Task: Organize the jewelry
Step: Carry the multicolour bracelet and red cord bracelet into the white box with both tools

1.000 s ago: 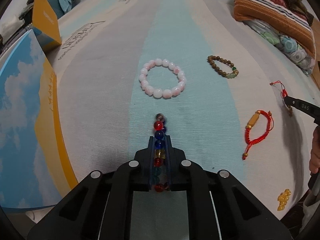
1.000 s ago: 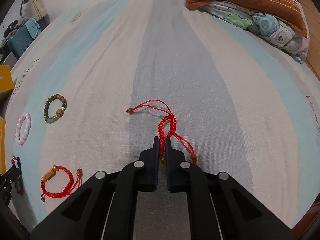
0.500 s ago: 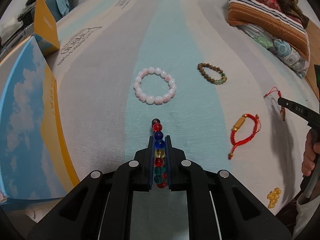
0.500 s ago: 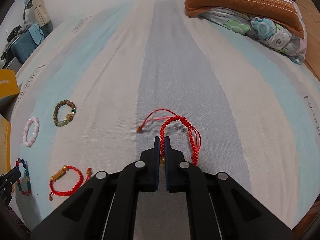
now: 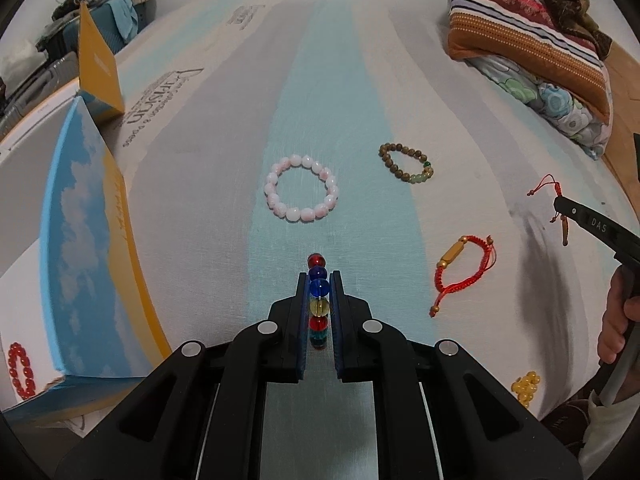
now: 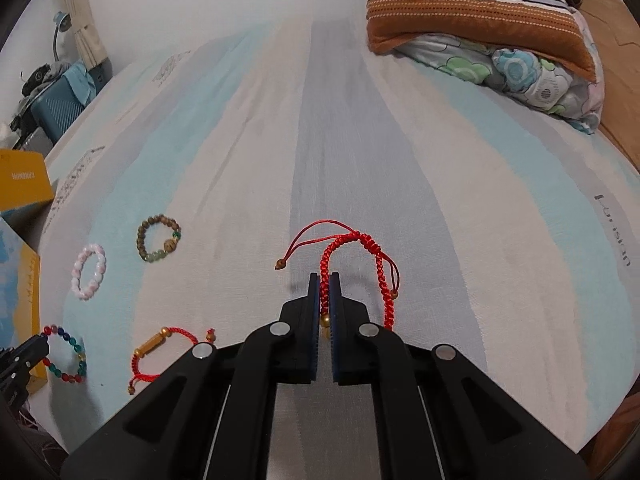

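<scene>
Both fingers pairs are clenched: left (image 5: 319,280) pinching multicoloured bead bracelet (image 5: 319,300), right (image 6: 324,280) pinching red cord bracelet (image 6: 360,256).

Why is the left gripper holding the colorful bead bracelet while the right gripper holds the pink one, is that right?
Not quite. The right gripper holds a red braided cord bracelet, as the right wrist view shows. The pink bead bracelet lies loose on the bed. The left gripper does hold the colorful bead bracelet.

A bed (image 5: 328,92) under a striped sheet of pale blue, grey and cream carries it all. Lying flat on it: a pink bead bracelet (image 5: 302,188), a brown wooden bead bracelet (image 5: 406,162), a red cord bracelet with gold tube (image 5: 466,270), yellow beads (image 5: 526,388) at the near edge, folded blankets (image 5: 528,46) far right.
</scene>
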Demonstrator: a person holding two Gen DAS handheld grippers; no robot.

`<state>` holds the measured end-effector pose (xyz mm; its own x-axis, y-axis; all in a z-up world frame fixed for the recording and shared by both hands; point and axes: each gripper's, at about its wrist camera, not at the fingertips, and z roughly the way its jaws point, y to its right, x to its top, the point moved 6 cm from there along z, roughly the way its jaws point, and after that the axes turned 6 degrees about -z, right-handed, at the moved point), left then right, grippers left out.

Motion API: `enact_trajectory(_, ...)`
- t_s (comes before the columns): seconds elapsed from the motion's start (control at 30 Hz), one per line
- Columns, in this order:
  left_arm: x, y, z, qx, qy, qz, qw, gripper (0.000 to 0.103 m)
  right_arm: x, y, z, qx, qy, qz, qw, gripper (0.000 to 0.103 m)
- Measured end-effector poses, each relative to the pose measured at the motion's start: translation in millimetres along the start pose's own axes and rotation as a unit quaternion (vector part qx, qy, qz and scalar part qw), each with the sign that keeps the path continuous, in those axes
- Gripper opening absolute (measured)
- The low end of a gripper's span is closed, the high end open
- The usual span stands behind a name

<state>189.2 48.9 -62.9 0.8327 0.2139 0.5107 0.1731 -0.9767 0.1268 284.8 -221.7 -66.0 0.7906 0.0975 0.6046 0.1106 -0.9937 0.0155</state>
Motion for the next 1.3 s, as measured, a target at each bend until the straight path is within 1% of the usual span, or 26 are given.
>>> enact_trajectory(0.3, 12, -4, -20, 0.001, 0.013, 0.001, 0.9999, 0.009, 8, -15, -21, 0.004, 0.013, -0.009, 1.000, 0.003)
enact_trajectory(0.7, 27, -18, -51, 0.004, 0.038, -0.002, 0.9993, 0.009, 22, -57, -52, 0.011, 0.033, -0.035, 0.999, 0.003)
enact_trajectory(1.0, 36, -36, -81, 0.001, 0.062, -0.008, 0.9981, 0.009, 31, -104, -74, 0.019, 0.048, -0.059, 0.997, 0.003)
enact_trajectory(1.3, 39, -71, -115, 0.005, 0.086, -0.022, 0.9961, 0.009, 41, -170, -106, 0.040, 0.069, -0.090, 0.993, 0.003)
